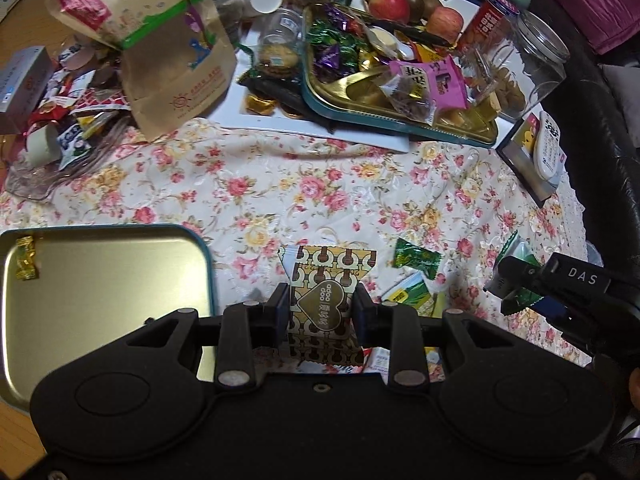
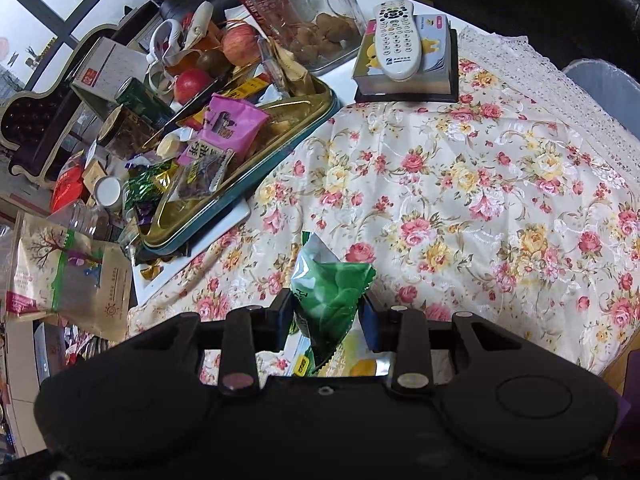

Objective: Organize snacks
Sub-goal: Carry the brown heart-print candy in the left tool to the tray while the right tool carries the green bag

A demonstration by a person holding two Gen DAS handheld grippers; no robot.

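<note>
gold-and-brown patterned snack packet (image 1: 322, 300) upright between pads; green snack packet (image 2: 328, 300) likewise pinched

Two gripper-mounted views, low over tablecloth (image 1: 320, 184), sharing snack tray (image 2: 240, 196)

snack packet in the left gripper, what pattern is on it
Gold-and-brown ring pattern on white, with a brown heart label, on the snack packet; clearest in the left wrist view.
</note>
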